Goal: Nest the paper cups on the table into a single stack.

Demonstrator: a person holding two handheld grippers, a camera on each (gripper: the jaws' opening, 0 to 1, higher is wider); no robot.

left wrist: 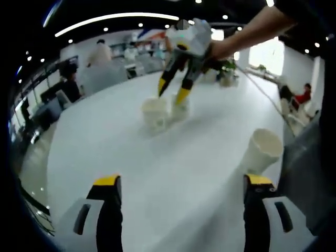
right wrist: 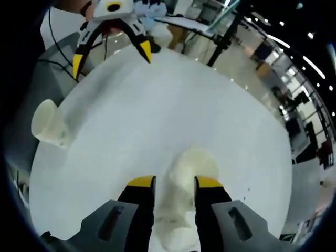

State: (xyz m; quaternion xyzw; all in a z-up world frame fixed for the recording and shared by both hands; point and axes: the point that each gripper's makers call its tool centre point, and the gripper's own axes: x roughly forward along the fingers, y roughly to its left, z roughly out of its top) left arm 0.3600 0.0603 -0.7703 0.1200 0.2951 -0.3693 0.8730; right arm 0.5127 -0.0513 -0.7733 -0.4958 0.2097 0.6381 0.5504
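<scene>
Two white paper cups stand close together on the white table (left wrist: 131, 173): one cup (left wrist: 155, 113) on the left, a second cup (left wrist: 179, 107) just right of it. My right gripper (left wrist: 172, 92) hangs over them, yellow tips slightly apart, just above the rims. In the right gripper view these two cups (right wrist: 191, 164) show between and beyond my right gripper's (right wrist: 175, 184) jaws, which hold nothing. A third cup (left wrist: 262, 149) sits tilted near the table's edge, also seen as the lone cup (right wrist: 47, 123). My left gripper (left wrist: 182, 181) is spread wide open over bare table, and shows as the left gripper (right wrist: 112, 56) too.
A person's arm (left wrist: 252, 31) holds the right gripper. The round table's edge (right wrist: 273, 157) drops to the floor. Chairs, desks and people stand in the room beyond (left wrist: 100, 58). A black stand (right wrist: 223, 37) rises past the table's far side.
</scene>
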